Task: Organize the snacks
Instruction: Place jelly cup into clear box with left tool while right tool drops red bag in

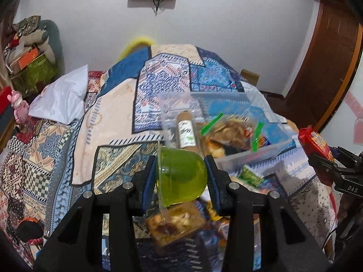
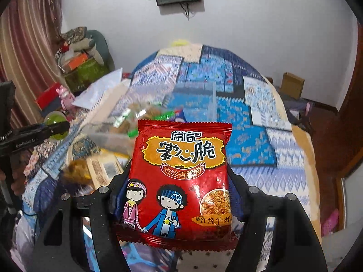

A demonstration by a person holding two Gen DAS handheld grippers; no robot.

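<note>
So the left hand-held gripper (image 1: pixel 181 176) is clamped on a green jelly cup (image 1: pixel 181 176) and the right hand-held gripper (image 2: pixel 177 192) pinches a red noodle packet (image 2: pixel 181 181), both over the bed with the clear bin (image 1: pixel 256 155) of bagged snacks (image 1: pixel 229 133) and a tube just ahead, closer to the left one.

My left gripper (image 1: pixel 181 176) holds a jelly cup (image 1: pixel 181 176) between its pads, the clear bin (image 1: pixel 254 156) just ahead and to its right. My right gripper (image 2: pixel 179 192) clamps a noodle packet (image 2: pixel 181 181), the bin ahead-left.
</note>
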